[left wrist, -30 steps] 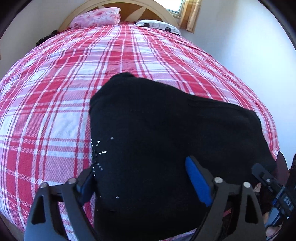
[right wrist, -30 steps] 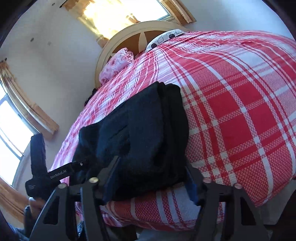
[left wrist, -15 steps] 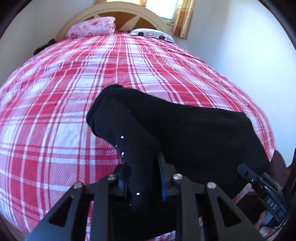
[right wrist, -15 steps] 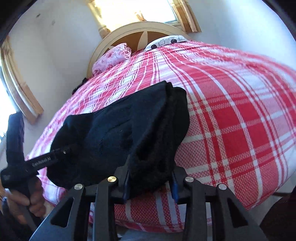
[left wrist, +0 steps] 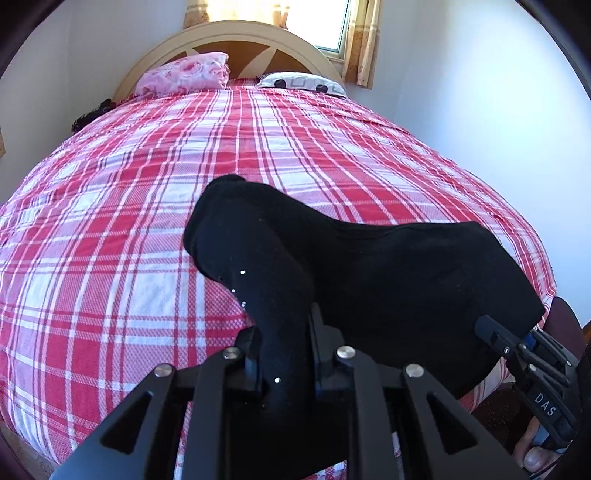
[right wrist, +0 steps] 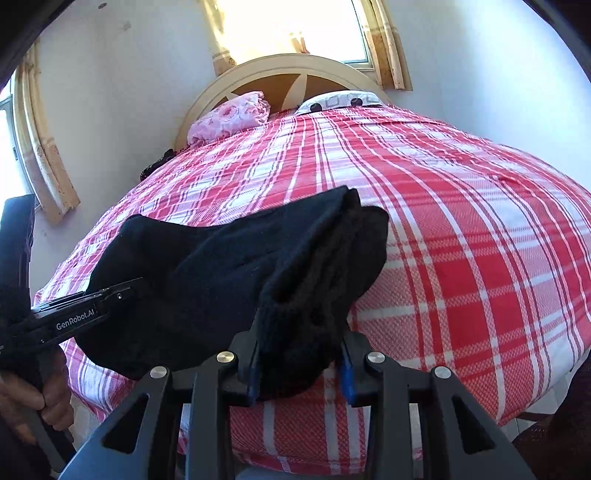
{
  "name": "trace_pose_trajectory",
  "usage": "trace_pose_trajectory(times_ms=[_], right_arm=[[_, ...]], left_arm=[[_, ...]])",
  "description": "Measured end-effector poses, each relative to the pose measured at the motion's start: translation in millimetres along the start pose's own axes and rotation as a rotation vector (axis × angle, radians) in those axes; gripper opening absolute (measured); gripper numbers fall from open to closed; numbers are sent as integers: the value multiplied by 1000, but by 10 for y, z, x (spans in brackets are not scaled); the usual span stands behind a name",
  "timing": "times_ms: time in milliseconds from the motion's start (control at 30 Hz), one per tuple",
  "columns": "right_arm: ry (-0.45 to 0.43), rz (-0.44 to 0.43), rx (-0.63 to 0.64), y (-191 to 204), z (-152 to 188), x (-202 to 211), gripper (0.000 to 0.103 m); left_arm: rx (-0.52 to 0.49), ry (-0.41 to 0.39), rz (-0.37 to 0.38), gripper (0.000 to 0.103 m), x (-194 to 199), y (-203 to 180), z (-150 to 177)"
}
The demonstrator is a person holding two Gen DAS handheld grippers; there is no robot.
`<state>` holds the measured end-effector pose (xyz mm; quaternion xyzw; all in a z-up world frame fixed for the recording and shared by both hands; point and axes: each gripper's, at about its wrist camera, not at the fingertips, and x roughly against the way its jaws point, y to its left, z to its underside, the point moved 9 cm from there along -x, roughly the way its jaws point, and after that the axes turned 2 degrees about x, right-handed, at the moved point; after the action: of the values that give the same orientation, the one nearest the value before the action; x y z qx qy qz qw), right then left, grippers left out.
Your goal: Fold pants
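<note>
Black pants (left wrist: 388,266) lie bunched near the foot of a bed with a red and white plaid sheet (left wrist: 110,221). My left gripper (left wrist: 286,332) is shut on a raised fold at the pants' left end, which carries small shiny studs. In the right wrist view my right gripper (right wrist: 299,354) is shut on a thick wad of the pants (right wrist: 207,266) at their right end, lifted a little off the sheet. Each gripper shows in the other's view: the right gripper (left wrist: 517,350) at the lower right, the left gripper (right wrist: 85,310) at the left, held by a hand (right wrist: 22,398).
A pink flowered pillow (left wrist: 184,72) and a white patterned pillow (left wrist: 303,81) lie at the far end by a rounded headboard (left wrist: 236,40). Walls run close along both sides of the bed. A window (right wrist: 291,29) sits above the headboard. The plaid sheet (right wrist: 461,240) stretches away beyond the pants.
Both grippers have gone from open around the pants to shut on them. The gathered ends have risen slightly off the sheet, and the right gripper's view has rolled level.
</note>
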<state>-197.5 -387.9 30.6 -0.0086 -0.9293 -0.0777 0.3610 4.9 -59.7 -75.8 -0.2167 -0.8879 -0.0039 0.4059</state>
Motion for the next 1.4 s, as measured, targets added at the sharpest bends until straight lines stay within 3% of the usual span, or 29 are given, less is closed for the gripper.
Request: trace_pose_trajectory(times_ms=[400, 700, 1067, 1400], right_arm=[[-26, -50, 38, 267, -232, -46, 34], [-54, -106, 93, 647, -464, -182, 34], [-77, -206, 188, 1423, -771, -485, 34], [-92, -287, 289, 2238, -985, -884, 34]], left_arm=[[6, -50, -69, 18, 83, 209, -186], [50, -83, -142, 18, 115, 589, -312], [137, -149, -263, 18, 270, 1297, -499], [200, -195, -419, 18, 369, 2013, -603]])
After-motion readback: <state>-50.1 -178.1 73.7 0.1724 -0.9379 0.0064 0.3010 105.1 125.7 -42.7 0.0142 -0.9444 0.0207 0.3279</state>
